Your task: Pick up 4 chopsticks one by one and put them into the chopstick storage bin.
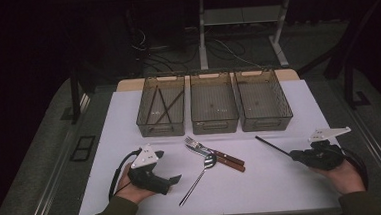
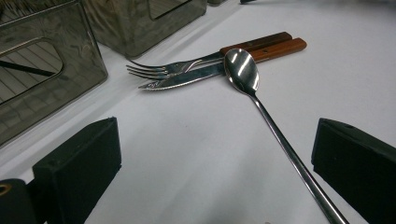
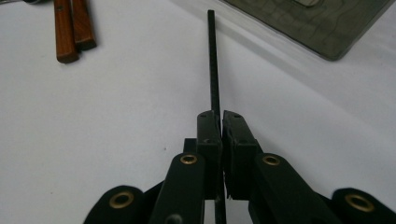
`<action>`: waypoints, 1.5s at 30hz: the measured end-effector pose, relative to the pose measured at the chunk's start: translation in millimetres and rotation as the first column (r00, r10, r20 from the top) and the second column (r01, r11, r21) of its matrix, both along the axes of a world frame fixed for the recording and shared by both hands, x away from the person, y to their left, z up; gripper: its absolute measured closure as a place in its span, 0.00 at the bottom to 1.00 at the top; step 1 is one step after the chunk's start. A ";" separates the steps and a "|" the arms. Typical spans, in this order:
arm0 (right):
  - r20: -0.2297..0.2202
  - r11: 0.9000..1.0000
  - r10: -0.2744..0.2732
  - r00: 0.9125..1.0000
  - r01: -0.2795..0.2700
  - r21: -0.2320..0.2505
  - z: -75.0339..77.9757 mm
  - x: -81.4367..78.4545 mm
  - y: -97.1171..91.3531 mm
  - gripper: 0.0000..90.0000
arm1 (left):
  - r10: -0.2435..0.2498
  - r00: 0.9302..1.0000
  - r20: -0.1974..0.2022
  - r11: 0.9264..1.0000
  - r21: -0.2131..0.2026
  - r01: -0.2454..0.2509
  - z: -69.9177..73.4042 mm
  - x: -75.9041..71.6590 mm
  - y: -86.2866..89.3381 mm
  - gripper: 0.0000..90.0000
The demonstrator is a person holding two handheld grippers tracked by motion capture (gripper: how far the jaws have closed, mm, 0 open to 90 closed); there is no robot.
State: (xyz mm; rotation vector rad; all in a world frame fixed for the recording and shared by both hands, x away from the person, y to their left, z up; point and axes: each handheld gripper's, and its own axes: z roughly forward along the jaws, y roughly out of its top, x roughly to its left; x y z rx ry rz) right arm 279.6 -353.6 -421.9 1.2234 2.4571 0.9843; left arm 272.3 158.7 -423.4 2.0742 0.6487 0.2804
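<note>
In the high view, a black chopstick (image 1: 273,146) is clamped in the right gripper (image 1: 295,155) and held pointing toward three bins (image 1: 214,126) on a white table (image 1: 263,183); dark floor is seen around. In the left gripper view, wide-apart jaws are seen around one spoon (image 2: 261,107), beside one fork (image 2: 159,70) and one knife (image 2: 182,80). In the right gripper view, the chopstick (image 3: 214,70) is pinched between closed jaws.

A thin black chopstick (image 3: 213,60) is held nearly level above the white table, pointing toward the trays.
</note>
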 end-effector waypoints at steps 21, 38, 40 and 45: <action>0.056 0.994 0.072 0.996 -0.076 0.078 21.8 -0.7 15.9 0.96 | 0.002 1.000 -0.001 1.000 -0.001 -0.002 0.0 -0.1 0.0 0.01; 0.094 0.985 0.122 0.988 -0.133 0.114 40.6 9.8 38.8 0.96 | 0.010 1.000 -0.011 1.000 -0.024 -0.010 -0.9 0.3 -0.3 0.01; 0.100 0.983 0.128 0.987 -0.139 0.116 43.0 11.6 41.6 0.96 | 0.011 1.000 -0.013 1.000 -0.029 -0.011 -1.0 0.5 0.0 0.01; 0.113 0.981 0.131 0.985 -0.145 0.128 50.5 18.0 48.4 0.96 | 0.003 1.000 -0.009 1.000 -0.028 -0.003 -1.5 0.8 0.5 0.01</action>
